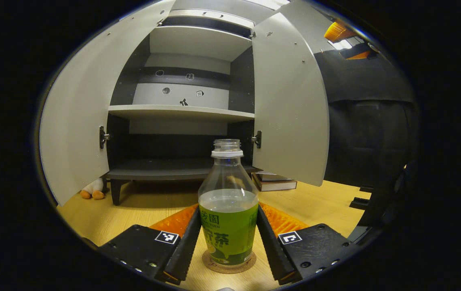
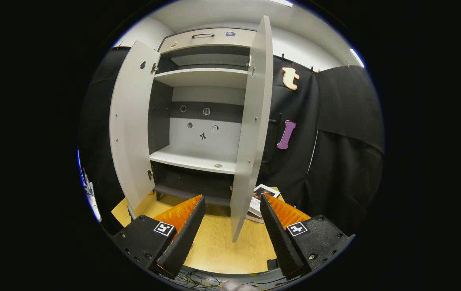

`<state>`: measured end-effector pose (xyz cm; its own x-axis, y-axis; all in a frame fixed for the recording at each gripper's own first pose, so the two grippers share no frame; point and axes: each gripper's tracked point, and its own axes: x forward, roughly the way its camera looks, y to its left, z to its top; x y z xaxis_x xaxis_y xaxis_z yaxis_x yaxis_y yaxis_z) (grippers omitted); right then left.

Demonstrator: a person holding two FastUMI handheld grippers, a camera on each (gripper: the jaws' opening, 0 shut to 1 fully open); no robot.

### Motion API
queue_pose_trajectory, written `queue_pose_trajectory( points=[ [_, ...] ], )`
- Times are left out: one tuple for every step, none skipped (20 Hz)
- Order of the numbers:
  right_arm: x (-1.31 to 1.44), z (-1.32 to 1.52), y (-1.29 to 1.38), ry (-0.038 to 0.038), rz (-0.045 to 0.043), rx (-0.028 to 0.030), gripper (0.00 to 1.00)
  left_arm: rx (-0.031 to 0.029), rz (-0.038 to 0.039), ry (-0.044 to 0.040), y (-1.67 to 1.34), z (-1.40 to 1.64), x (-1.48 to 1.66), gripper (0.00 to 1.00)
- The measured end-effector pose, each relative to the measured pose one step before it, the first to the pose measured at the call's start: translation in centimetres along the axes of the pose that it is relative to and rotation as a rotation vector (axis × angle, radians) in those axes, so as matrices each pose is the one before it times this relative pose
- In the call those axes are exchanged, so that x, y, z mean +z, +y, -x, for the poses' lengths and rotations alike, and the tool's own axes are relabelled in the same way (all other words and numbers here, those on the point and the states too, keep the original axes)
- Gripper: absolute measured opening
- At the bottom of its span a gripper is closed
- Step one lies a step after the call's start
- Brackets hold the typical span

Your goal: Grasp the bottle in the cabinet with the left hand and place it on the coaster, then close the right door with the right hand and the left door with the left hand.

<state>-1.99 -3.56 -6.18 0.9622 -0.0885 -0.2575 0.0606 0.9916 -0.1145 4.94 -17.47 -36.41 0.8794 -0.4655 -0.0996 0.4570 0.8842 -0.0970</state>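
Note:
A clear, capless bottle (image 1: 228, 226) with a green label and green tea stands upright on a round cork coaster (image 1: 248, 263) on the wooden table. My left gripper (image 1: 229, 206) is shut on it, one finger pressing each side at label height. Behind it the grey cabinet (image 1: 182, 113) stands with both doors open, its left door (image 1: 76, 121) and right door (image 1: 291, 101) swung outward. In the right gripper view, my right gripper (image 2: 232, 196) is open and holds nothing, in front of the right door (image 2: 250, 133), which I see nearly edge-on. The left door (image 2: 131, 129) stands wide open.
A stack of books (image 1: 274, 182) lies under the right door beside the cabinet. A plush toy (image 1: 93, 189) sits by the cabinet's left leg. The wooden table (image 1: 319, 202) spreads in front. Black cloth walls close the right side.

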Motion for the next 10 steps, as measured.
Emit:
queue_pose_trajectory(
  points=[
    [-0.033,0.058,0.267,0.00264,0.00398,0.00537,0.83,-0.00276,-0.00373,0.00036,-0.046,-0.019,-0.237,0.75],
    [-0.136,0.071,0.236,0.00158,0.00159,0.00707,0.83,-0.00167,-0.00338,-0.00072,0.010,-0.022,-0.250,0.74],
    [0.034,0.015,0.275,-0.00053,0.00359,0.00678,0.84,-0.00069,-0.00987,-0.00087,0.043,-0.047,-0.333,0.75],
    [-0.153,0.061,0.089,0.00240,0.00558,-0.00044,0.84,-0.00294,-0.01140,0.00748,-0.054,0.212,-0.467,0.75],
    [-0.013,0.095,0.058,0.00011,0.00160,-0.00138,0.84,0.00499,-0.01450,-0.02827,0.076,0.068,0.428,0.75],
    [-0.082,0.096,0.214,0.00277,0.00123,0.00627,0.84,-0.00236,-0.00293,0.00911,-0.176,-0.005,-0.253,0.79],
    [-0.058,0.141,0.198,0.00507,0.00390,0.00065,0.84,0.00278,0.00403,-0.00745,0.048,0.148,-0.029,0.74],
    [-0.030,0.121,0.026,0.00268,0.00347,0.00087,0.83,0.00133,0.00594,0.00142,-0.010,0.155,0.010,0.75],
    [0.182,0.167,0.097,-0.00035,0.00354,0.00111,0.84,0.00632,0.00121,0.00535,0.044,0.224,0.102,0.78],
    [0.112,0.212,0.028,-0.00356,0.00368,-0.00161,0.84,0.00703,-0.00914,0.01986,0.109,0.223,0.219,0.79]
  ],
)
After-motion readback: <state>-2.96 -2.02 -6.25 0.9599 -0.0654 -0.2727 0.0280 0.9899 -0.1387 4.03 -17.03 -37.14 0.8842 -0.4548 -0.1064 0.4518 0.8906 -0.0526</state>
